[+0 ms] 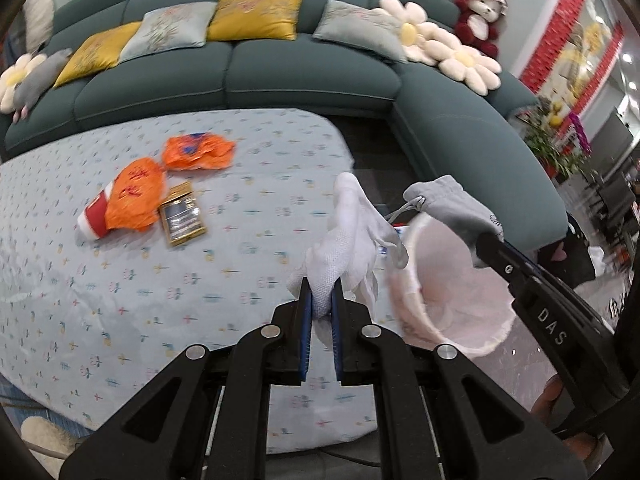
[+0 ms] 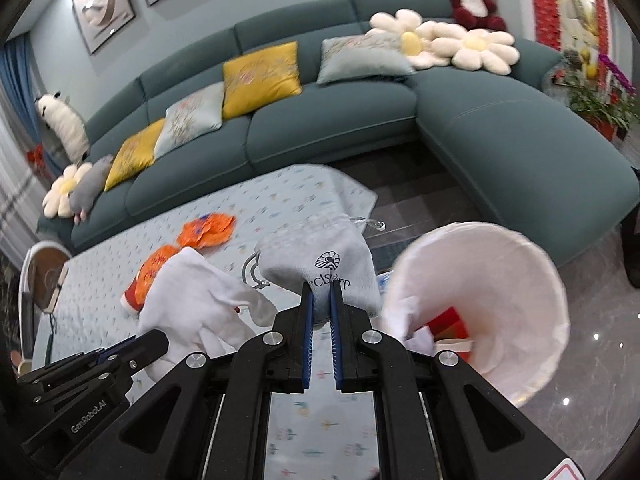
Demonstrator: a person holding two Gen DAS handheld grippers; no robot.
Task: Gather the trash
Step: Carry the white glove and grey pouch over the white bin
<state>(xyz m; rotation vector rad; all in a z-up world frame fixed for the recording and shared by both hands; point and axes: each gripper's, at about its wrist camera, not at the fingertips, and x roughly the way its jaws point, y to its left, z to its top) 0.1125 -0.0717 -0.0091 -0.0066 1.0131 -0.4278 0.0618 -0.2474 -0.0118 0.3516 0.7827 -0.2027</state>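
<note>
Fingers (image 2: pixel 307 312) on "rcis..rp" pouch (image 2: pixel 320 268)

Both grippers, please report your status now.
Left gripper shut on white glove. Right gripper shut on grey drawstring pouch. Lined trash bin beside table, open. Orange wrappers remain on table; path looks clear.

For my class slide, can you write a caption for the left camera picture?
Left gripper pinches a white glove beside the lined trash bin.
</note>
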